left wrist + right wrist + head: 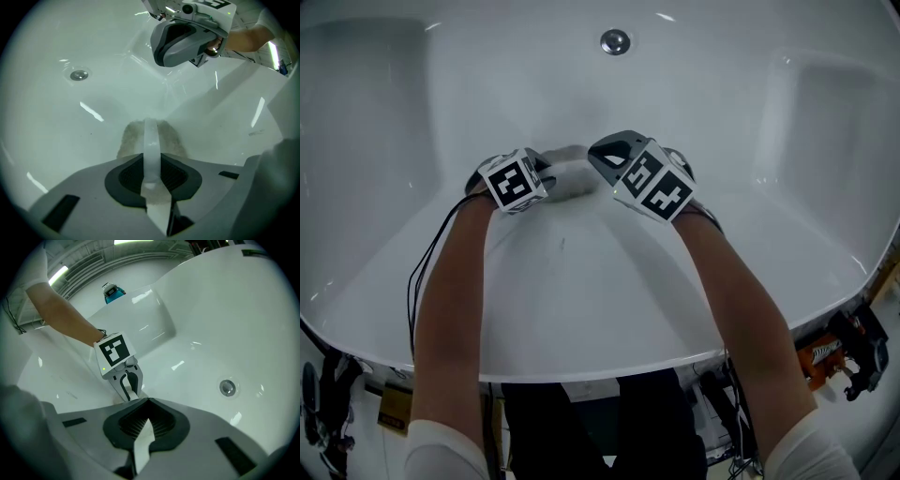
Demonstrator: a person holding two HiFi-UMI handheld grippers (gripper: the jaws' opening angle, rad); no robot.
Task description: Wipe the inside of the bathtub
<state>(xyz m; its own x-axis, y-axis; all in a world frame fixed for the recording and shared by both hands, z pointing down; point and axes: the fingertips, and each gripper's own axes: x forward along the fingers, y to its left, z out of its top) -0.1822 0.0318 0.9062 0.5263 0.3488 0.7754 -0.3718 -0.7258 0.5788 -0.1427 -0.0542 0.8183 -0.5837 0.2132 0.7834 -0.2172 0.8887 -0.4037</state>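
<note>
Grey-white cloth [130, 140] is clamped in the fingers of my left gripper [151, 129] and pressed on the bathtub [722, 141] inner slope, short of the drain [615, 41]. Right gripper [140, 432] fingers are together, empty, alongside. Rec: keep cloth flat w/ steady pressure, overlapping strokes.

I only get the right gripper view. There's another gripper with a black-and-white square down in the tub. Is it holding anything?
Observer: Yes. Its own view shows the left gripper with jaws shut on a pale cloth that lies against the bathtub wall.
Operator: Where is that cloth from the plughole?
Observer: In the head view it lies nearer the person than the drain, almost straight below it in the picture.
Operator: Does my gripper touch it?
Observer: The head view puts the right gripper right beside the cloth's right end; I can't tell whether they touch.
</note>
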